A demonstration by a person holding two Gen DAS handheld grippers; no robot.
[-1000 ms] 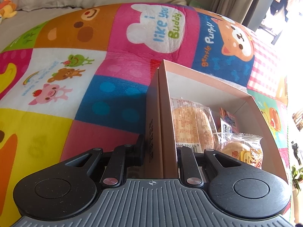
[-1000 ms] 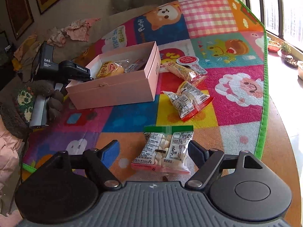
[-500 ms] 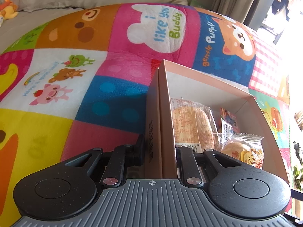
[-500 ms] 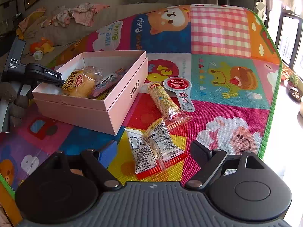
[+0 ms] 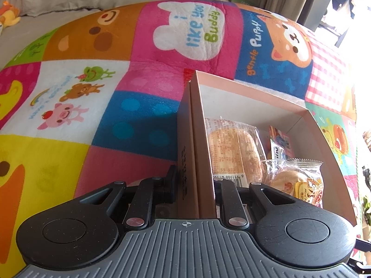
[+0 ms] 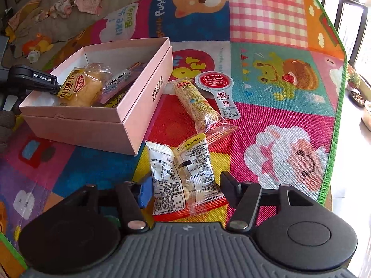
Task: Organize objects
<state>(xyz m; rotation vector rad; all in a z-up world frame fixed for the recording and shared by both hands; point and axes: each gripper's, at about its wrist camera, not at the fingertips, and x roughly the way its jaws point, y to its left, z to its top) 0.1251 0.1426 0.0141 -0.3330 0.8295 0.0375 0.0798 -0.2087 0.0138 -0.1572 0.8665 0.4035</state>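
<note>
Snacks are being packed: left gripper (image 5: 194,185) clamps the pink box (image 6: 139,106) wall to steady it, while right gripper (image 6: 185,190), jaws just narrowing, straddles a snack packet (image 6: 183,173) at six o'clock of the box.

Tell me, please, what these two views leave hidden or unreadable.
- Left wrist: the pink box floor near the left gripper, hidden by its own body.
- Right wrist: the snack packet front lies face down between the right gripper fingers; contact unclear.
- Right wrist: red paddle label print, too small.
</note>
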